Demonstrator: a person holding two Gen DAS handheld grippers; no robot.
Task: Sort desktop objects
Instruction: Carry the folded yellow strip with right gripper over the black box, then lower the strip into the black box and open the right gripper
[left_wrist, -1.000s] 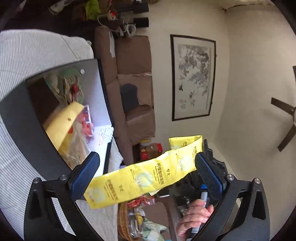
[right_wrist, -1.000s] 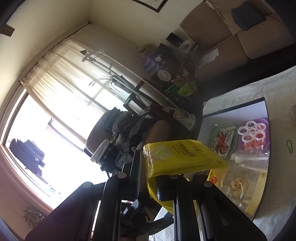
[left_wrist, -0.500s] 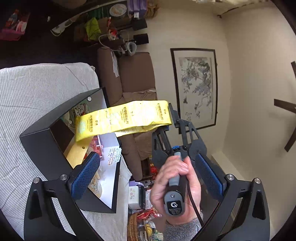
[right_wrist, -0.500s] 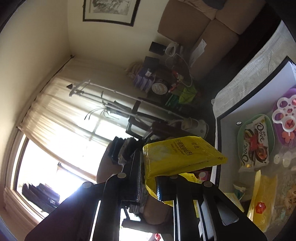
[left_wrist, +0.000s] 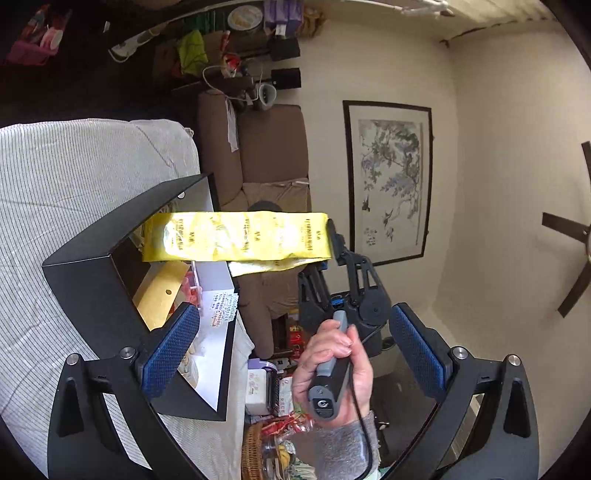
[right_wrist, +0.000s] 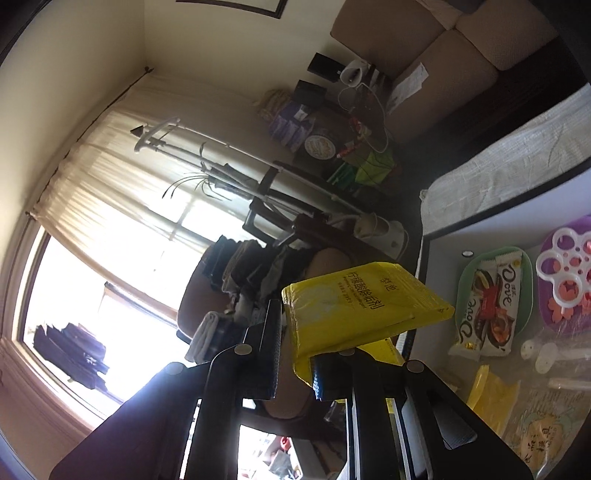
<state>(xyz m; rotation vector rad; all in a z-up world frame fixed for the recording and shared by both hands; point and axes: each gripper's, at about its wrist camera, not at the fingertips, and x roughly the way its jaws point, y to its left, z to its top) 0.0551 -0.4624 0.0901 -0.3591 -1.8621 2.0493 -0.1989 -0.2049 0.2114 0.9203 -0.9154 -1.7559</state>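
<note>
A long yellow packet strip (left_wrist: 236, 236) hangs level over the open side of a black box (left_wrist: 92, 280) with a white inside. My right gripper (left_wrist: 332, 236), held by a hand (left_wrist: 332, 362), is shut on the strip's right end. In the right wrist view the yellow packet (right_wrist: 362, 306) sticks out from the right gripper (right_wrist: 295, 354), with part of it folded beneath. My left gripper (left_wrist: 291, 317) stands open in the foreground, its blue pads (left_wrist: 173, 347) wide apart with nothing between them. Inside the box (right_wrist: 480, 218) lie Dove bars (right_wrist: 487, 317) and a purple tray (right_wrist: 565, 273).
The box rests on a striped cloth (left_wrist: 74, 184). A brown sofa (left_wrist: 269, 147) stands behind it, and a wicker basket (left_wrist: 255, 450) of snacks below. A yellow bag (right_wrist: 491, 395) lies in the box. A chair piled with clothes (right_wrist: 251, 273) stands by the window.
The right gripper has carried the yellow packet from between my left fingers up and away, over the box opening. The strip now hangs level. The left gripper stays open.
</note>
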